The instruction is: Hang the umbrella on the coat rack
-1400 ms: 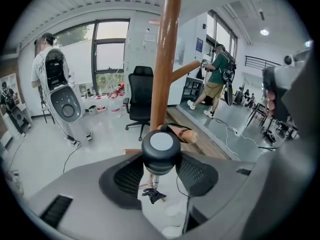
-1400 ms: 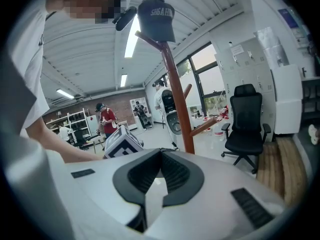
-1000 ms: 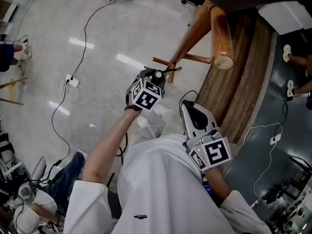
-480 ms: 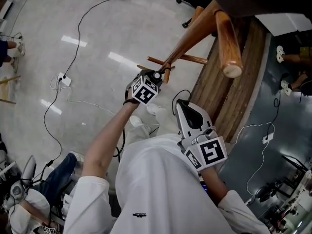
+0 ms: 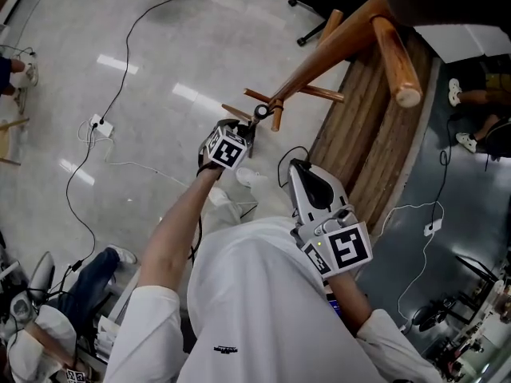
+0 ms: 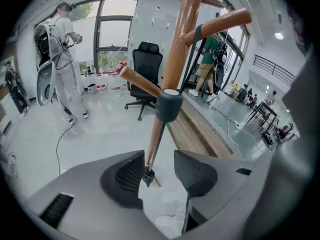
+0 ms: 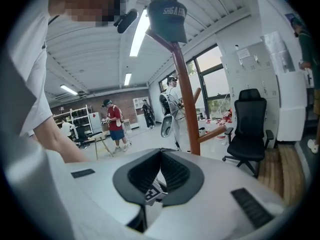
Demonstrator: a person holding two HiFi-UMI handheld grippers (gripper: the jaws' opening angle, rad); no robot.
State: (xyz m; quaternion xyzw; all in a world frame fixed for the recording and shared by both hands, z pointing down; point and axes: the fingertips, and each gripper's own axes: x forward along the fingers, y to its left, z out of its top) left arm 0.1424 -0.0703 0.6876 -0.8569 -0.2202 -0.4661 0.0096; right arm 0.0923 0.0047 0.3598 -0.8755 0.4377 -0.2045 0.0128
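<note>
Folded grey umbrella (image 6: 169, 106) hangs against the coat rack (image 6: 182, 39) pole, just above the left gripper (image 6: 159, 159). Its jaws are wide, just been closing a bit, nothing in them; right gripper (image 7: 160, 154) is pinched shut, empty.

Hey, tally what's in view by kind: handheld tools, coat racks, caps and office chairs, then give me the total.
Grey two-jaw handheld tools: 2 (left tool, right tool)
Brown wooden coat rack: 1
Dark cap on the rack's top: 1
Black wheeled office chair: 1
Total: 5
</note>
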